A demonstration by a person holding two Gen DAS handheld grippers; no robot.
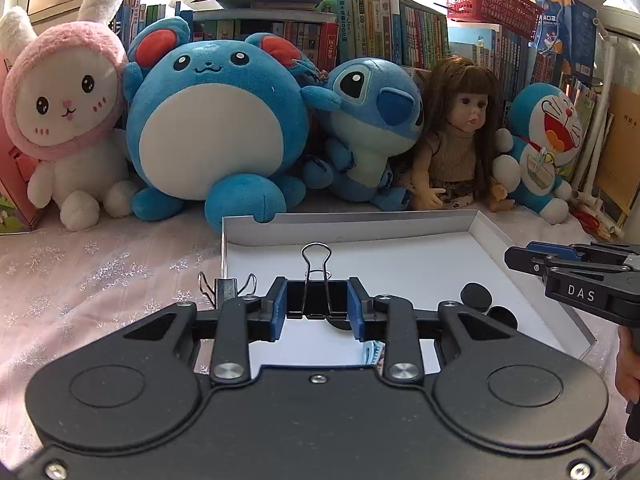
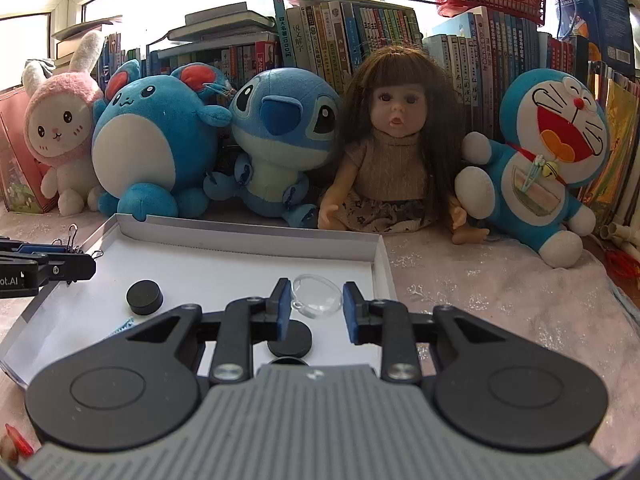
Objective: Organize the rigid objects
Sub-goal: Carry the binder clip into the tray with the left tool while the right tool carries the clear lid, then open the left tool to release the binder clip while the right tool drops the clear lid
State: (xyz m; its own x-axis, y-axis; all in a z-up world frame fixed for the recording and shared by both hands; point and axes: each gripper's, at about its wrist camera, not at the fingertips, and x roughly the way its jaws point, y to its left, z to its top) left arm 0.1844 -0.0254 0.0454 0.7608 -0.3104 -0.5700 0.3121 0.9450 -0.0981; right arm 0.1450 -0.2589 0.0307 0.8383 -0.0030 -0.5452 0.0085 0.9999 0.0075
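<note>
1 black disc [image 2: 289, 338] half hidden behind right claw [image 2: 316, 306].

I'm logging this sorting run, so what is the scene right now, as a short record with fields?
left gripper: shut on a black binder clip
right gripper: holds a clear round lid between its pads
tray: white shallow box on pink cloth
in the box: black round caps
outside the box: another binder clip on the cloth, by the box's left edge
behind: row of plush toys, a doll, books
</note>
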